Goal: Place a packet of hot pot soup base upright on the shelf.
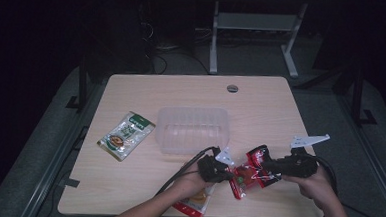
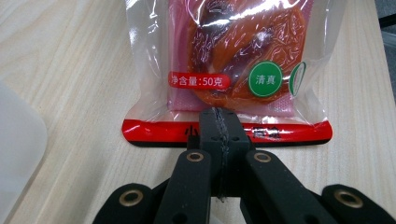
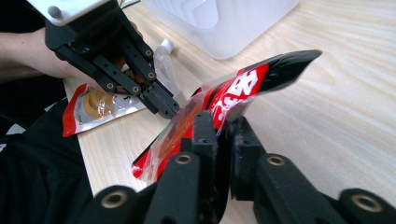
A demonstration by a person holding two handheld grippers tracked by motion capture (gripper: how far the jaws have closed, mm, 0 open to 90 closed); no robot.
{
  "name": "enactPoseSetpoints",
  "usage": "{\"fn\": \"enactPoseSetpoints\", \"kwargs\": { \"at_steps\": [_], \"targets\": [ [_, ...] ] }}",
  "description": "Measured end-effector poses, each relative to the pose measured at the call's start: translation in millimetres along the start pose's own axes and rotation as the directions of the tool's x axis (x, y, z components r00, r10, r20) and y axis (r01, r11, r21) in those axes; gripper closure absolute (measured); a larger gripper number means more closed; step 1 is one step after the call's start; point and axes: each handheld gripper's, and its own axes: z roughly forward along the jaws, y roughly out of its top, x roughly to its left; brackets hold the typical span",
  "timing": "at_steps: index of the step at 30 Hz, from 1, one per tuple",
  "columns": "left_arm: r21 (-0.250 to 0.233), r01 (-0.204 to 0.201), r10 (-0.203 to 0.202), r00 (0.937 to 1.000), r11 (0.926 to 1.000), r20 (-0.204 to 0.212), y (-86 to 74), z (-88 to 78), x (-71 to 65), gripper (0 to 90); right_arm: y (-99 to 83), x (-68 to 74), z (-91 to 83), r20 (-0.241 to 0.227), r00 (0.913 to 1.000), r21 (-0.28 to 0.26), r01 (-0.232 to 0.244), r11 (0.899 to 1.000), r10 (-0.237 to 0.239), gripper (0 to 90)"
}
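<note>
A red snack packet [image 1: 250, 174] with a clear window is held up between my two grippers near the table's front edge. In the left gripper view, my left gripper [image 2: 219, 123] is shut on the packet's [image 2: 233, 60] red bottom seam. My right gripper [image 3: 222, 130] pinches the opposite end, and the packet [image 3: 243, 86] bends up out of its jaws. From above, the left gripper [image 1: 227, 174] sits on the packet's left and the right gripper [image 1: 265, 168] on its right. The left gripper [image 3: 163, 105] also appears in the right gripper view, clamped on the packet's far edge.
A clear plastic container [image 1: 194, 129] stands mid-table just behind the grippers. A green packet [image 1: 126, 135] lies to its left. An orange and white packet [image 1: 196, 204] lies under the left hand at the front edge. A round cable hole [image 1: 232, 88] is at the back.
</note>
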Motion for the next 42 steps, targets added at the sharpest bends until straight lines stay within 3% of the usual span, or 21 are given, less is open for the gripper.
{"fn": "enactPoseSetpoints", "kwargs": {
  "at_steps": [6,10,13,16,20,24,31,34,42],
  "targets": [
    [0.002,0.003,-0.003,1.0,1.0,-0.001,-0.2,-0.5,-0.2,90.0,3.2,3.0,0.5,-0.021,0.9996,-0.023,0.019,1.0,-0.019,89.7],
    [0.003,0.003,-0.003,1.0,1.0,-0.005,0.0,-0.5,-0.3,90.0,5.5,4.6,-1.3,-0.07,0.9972,-0.073,0.023,0.997,-0.028,89.9],
    [0.007,0.002,-0.002,1.0,1.0,-0.003,0.5,-0.6,0.4,90.0,7.6,8.2,-1.8,-0.086,0.9959,-0.08,0.023,0.996,-0.03,90.0],
    [0.03,-0.01,0.011,0.9998,0.9995,-0.019,2.5,-1.8,0.1,90.0,9.7,10.1,-2.1,-0.073,0.9965,-0.092,0.035,0.995,-0.042,90.0],
    [0.006,0.013,-0.013,0.9999,0.9999,-0.002,4.4,-10.3,1.8,90.0,15.4,12.8,-7.4,-0.063,0.9964,-0.139,0.047,0.989,-0.057,90.0],
    [-0.024,0.025,-0.025,0.9996,0.9994,0.015,6.9,-26.9,2.2,89.8,19.2,16.0,-12.8,-0.044,0.9974,-0.159,0.049,0.986,-0.057,90.0],
    [-0.043,0.042,-0.041,0.9985,0.9982,0.036,1.9,-54.8,3.4,70.5,21.9,16.5,-21.1,-0.007,0.9987,-0.201,0.048,0.978,-0.051,90.0],
    [-0.042,0.058,-0.056,0.997,0.9974,0.053,-4.0,-67.3,5.4,66.0,23.9,16.6,-22.4,0.002,0.9987,-0.207,0.05,0.977,-0.05,90.0],
    [-0.064,0.088,-0.086,0.9958,0.9941,0.032,-31.1,-103.9,9.5,56.4,31.4,18.3,-27.0,0.021,0.9986,-0.24,0.053,0.969,-0.049,90.0]
  ]
}}
